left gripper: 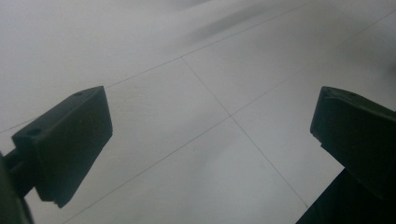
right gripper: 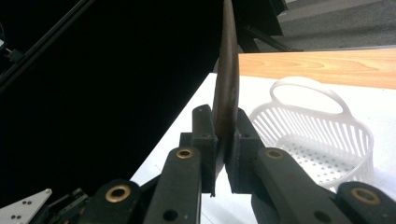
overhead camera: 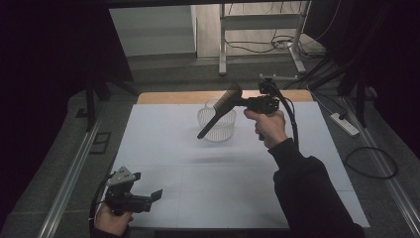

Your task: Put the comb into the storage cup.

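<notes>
A dark brown comb (overhead camera: 218, 115) hangs tilted above the table, teeth end up, handle slanting down to the left. My right gripper (overhead camera: 243, 102) is shut on its toothed end. In the right gripper view the comb (right gripper: 227, 84) stands edge-on between the closed jaws of my right gripper (right gripper: 225, 140). A white slotted plastic basket (overhead camera: 225, 131) sits on the table just below and behind the comb; its rim (right gripper: 355, 126) and looped handle show beside the comb. My left gripper (overhead camera: 151, 198) rests low at the near left corner, open, and its view has my left gripper (left gripper: 210, 140) with nothing between the jaws.
A white sheet (overhead camera: 237, 183) covers the table, with a strip of bare wood (overhead camera: 173, 96) along the far edge. On the floor beyond lie a metal frame (overhead camera: 223, 44), cables and a power strip (overhead camera: 344, 124). Dark curtains stand at both sides.
</notes>
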